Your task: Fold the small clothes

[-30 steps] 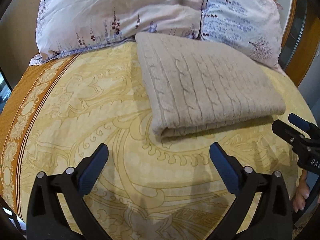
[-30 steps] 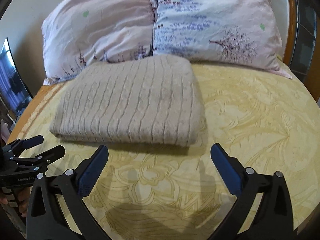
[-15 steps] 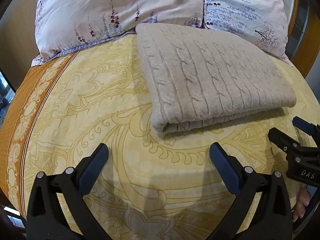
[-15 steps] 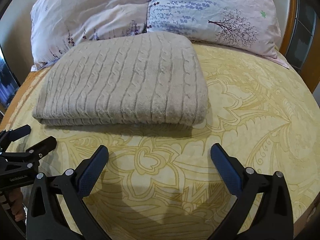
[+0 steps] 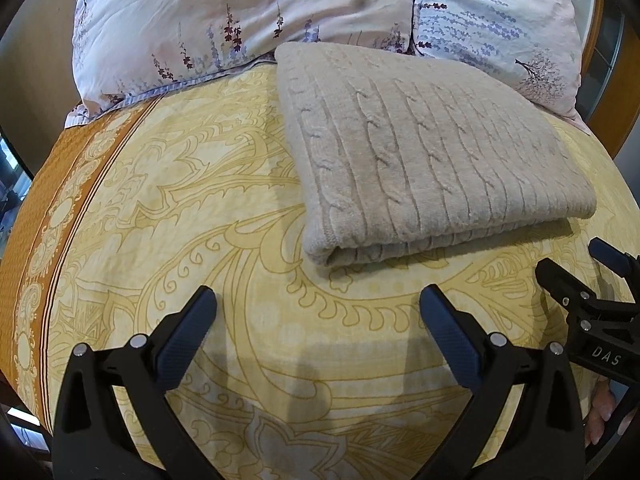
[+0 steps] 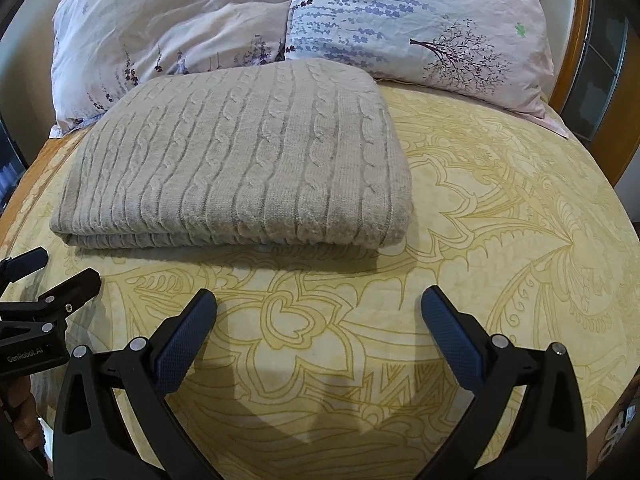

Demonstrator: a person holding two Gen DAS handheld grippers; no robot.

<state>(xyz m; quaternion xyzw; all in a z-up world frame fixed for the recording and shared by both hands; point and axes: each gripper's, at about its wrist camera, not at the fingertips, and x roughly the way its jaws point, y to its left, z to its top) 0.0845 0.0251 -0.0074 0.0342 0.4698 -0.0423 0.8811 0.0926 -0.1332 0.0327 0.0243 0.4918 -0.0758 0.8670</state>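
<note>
1. Sweater (image 5: 424, 156), beige cable-knit, lies folded flat on bed (image 5: 200, 208), far edge touching pillows (image 5: 248, 20) at 12 o'clock.
2. Left hand-held gripper (image 5: 316, 316): jaws wide apart, empty, just short of sweater's near edge.
3. Right hand-held gripper (image 6: 318, 316): jaws apart, empty, sweater at 11 o'clock.

You have one folded beige cable-knit sweater (image 6: 236, 164) ahead of your spread jaws, two floral pillows beyond it, one pinkish (image 6: 172, 28), one bluish (image 6: 416, 20), one yellow patterned bedspread (image 6: 500, 216) beneath, and two black grippers, left (image 5: 318, 316) and right (image 6: 319, 316).
</note>
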